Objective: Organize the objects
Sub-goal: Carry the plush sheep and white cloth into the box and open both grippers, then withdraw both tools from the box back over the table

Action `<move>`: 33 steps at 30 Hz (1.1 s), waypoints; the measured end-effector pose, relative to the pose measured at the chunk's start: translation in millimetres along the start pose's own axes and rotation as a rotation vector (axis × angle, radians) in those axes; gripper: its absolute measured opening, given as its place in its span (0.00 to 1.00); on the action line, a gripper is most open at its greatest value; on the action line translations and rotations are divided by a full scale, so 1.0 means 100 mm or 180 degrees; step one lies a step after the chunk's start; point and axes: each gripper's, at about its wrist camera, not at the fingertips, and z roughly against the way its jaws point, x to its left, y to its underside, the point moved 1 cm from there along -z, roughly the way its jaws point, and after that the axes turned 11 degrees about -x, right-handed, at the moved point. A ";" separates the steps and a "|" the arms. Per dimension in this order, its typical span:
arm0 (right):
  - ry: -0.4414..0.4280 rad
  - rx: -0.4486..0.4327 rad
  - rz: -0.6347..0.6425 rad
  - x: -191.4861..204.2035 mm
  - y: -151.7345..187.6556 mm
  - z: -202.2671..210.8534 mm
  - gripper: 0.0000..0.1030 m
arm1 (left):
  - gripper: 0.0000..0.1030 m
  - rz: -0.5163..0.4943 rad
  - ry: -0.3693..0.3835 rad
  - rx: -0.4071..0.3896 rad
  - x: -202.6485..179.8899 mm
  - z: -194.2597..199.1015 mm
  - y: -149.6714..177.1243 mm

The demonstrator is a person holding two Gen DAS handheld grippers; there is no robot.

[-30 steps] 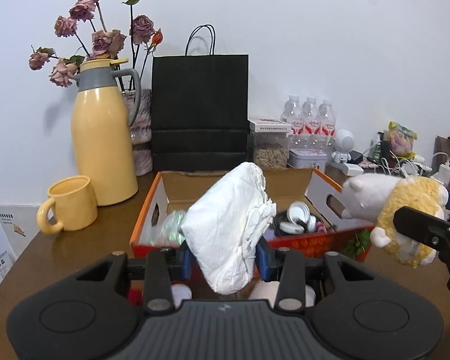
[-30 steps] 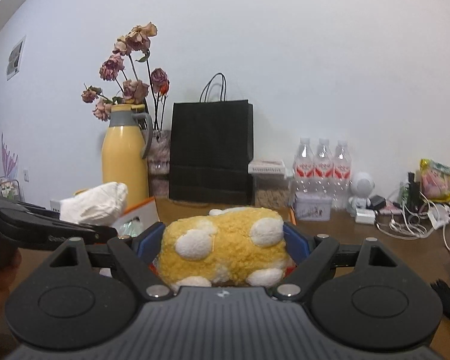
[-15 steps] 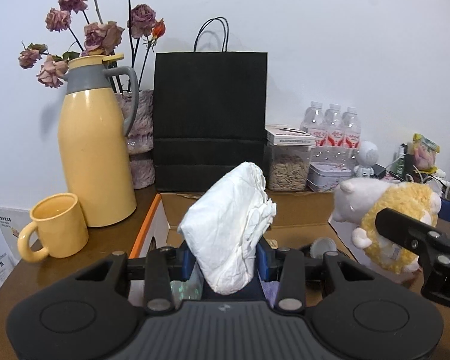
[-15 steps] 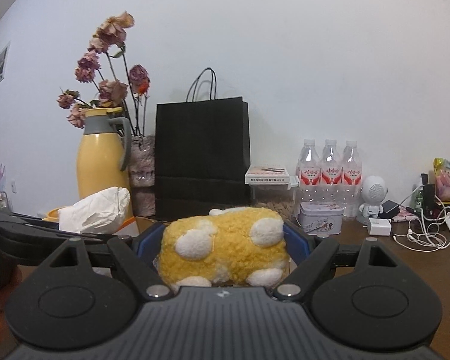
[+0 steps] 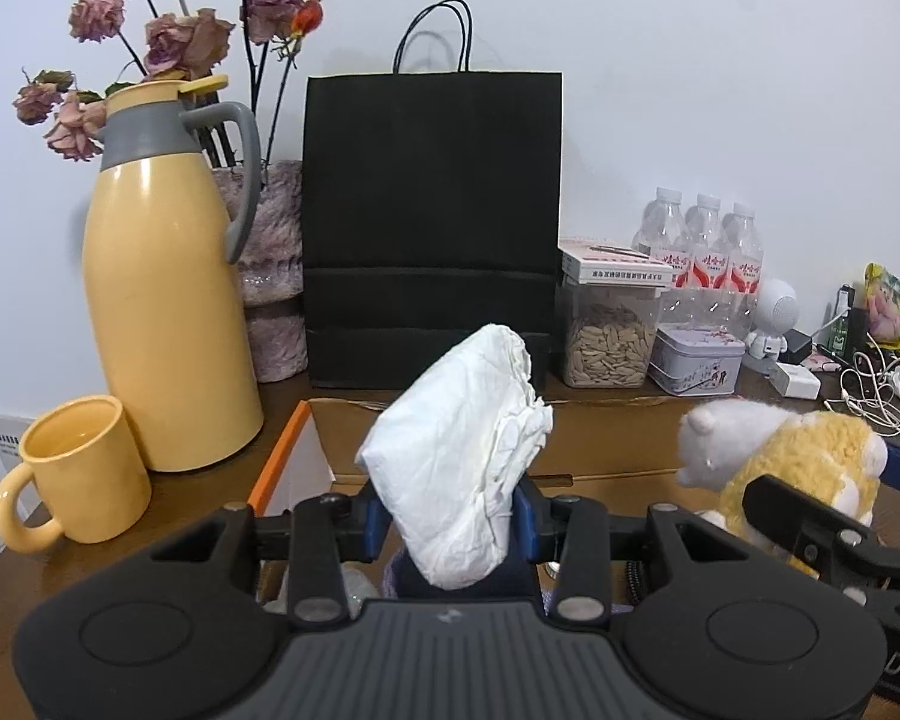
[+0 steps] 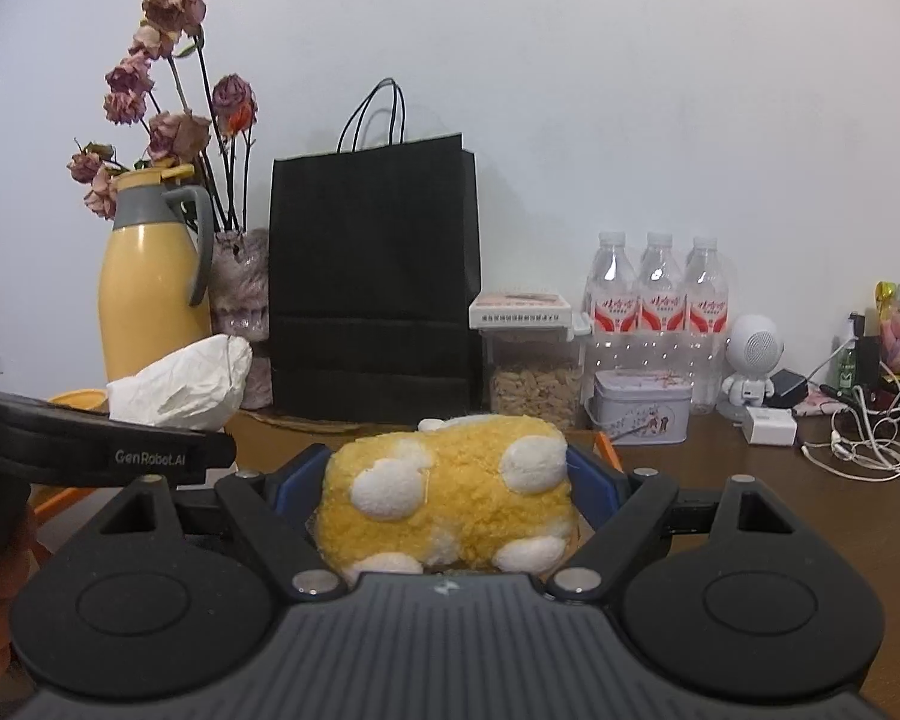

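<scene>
Both grippers have advanced over the cardboard box (image 5: 600, 450): the left gripper (image 5: 450, 525) pinches a white tissue pack (image 5: 462, 462), the right gripper (image 6: 450, 492) clamps a yellow plush toy (image 6: 450, 504), likely nearing drop-off.

The cardboard box (image 5: 600, 438) interior (mostly behind the left tongs (image 5: 450, 525)) stays hidden.

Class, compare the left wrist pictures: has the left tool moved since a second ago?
Yes. The left tool, shut on the white packet, has moved forward: the black bag and yellow jug loom larger and the box sits lower.
</scene>
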 end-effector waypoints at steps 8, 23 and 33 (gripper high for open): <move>0.0033 0.0136 0.0133 0.03 0.07 0.00 1.00 | 1.00 -0.0003 -0.0124 -0.0144 0.05 0.06 0.04; 0.0067 0.0098 0.0008 -0.03 0.03 0.11 1.00 | 1.00 0.0012 -0.0208 -0.0170 0.04 0.12 0.07; 0.0116 0.0046 -0.0006 -0.05 -0.05 0.29 1.00 | 1.00 0.0068 -0.0151 -0.0408 0.09 0.38 0.09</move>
